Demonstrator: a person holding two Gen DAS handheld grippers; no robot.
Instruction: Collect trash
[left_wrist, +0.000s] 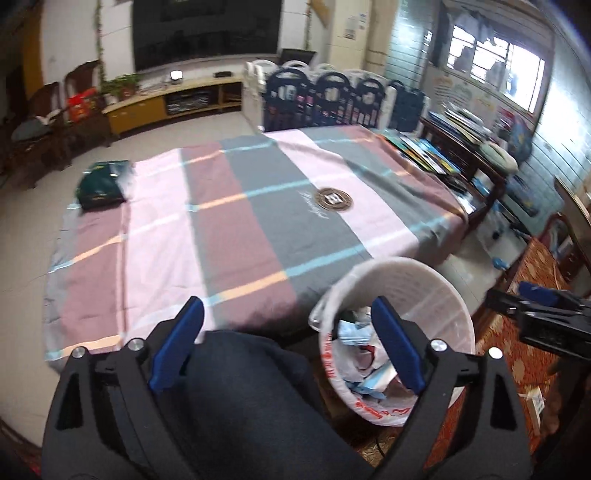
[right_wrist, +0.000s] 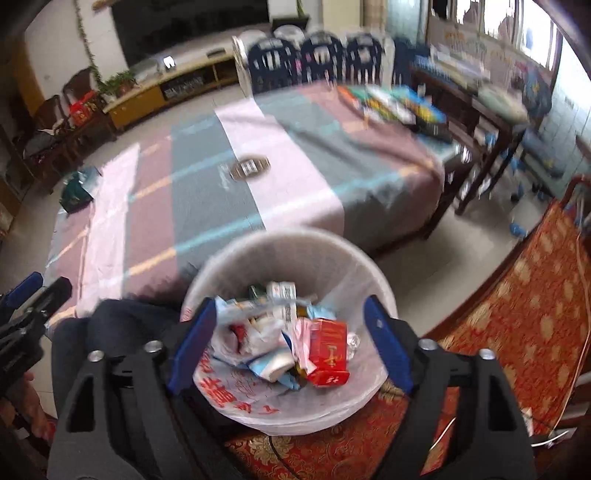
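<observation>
A white trash bin (right_wrist: 236, 254) lined with a plastic bag stands beside the table and holds a red box (right_wrist: 328, 347), crumpled wrappers and paper. My right gripper (right_wrist: 291, 343) is open and empty, directly above the bin. The bin also shows in the left wrist view (left_wrist: 436, 284). My left gripper (left_wrist: 291, 347) is open and empty, above a dark blue trouser leg (left_wrist: 240, 387), left of the bin. The right gripper shows at the right edge of the left wrist view (left_wrist: 543, 310).
A striped pink, grey and maroon cloth covers the table (left_wrist: 240, 206). A dark green bag (left_wrist: 101, 181) lies at its far left corner and books (left_wrist: 424, 151) at its far right. A red patterned seat (right_wrist: 517, 325) is on the right. Folded chairs (left_wrist: 332, 96) stand behind.
</observation>
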